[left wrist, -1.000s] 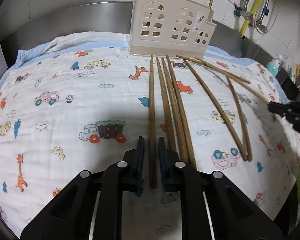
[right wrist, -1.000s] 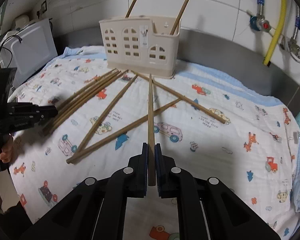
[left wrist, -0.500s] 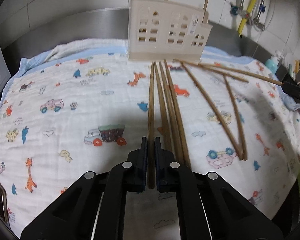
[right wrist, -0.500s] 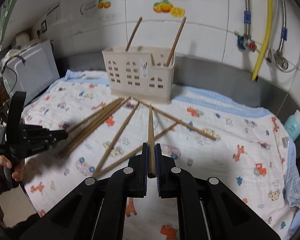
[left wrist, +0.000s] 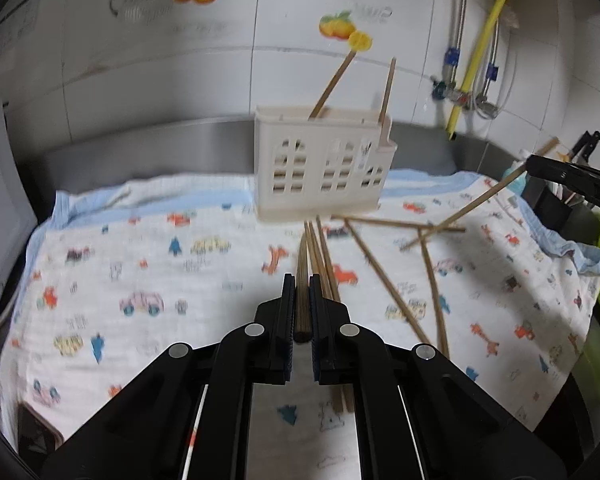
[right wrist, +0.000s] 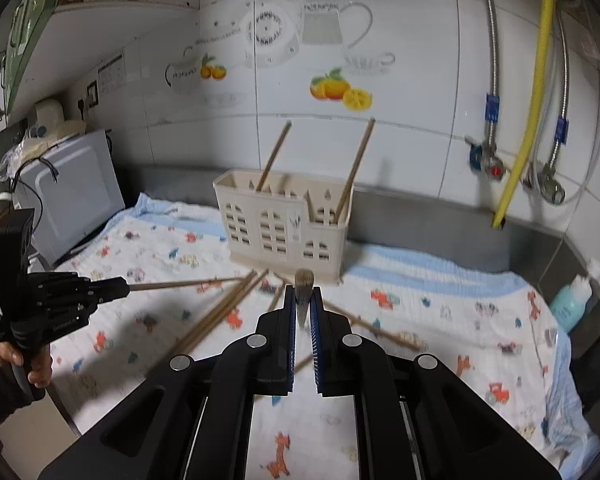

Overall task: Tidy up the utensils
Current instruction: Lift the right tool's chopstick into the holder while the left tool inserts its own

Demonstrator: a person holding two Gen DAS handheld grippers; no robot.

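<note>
Both grippers, left [left wrist: 299, 312] and right [right wrist: 304, 312], have risen, each clamped on a slim wooden chopstick [left wrist: 302, 300] above the quilted printed cloth [left wrist: 148, 272].

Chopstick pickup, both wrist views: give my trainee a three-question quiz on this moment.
1. True or false: each gripper is shut on one chopstick.
2. How many chopsticks already stand in the cream holder? A) none B) two C) five
3. What covers the counter?

Key: 1 true: left gripper grips a chopstick, right gripper another chopstick. 2 B. 3 a cartoon-print cloth.
</note>
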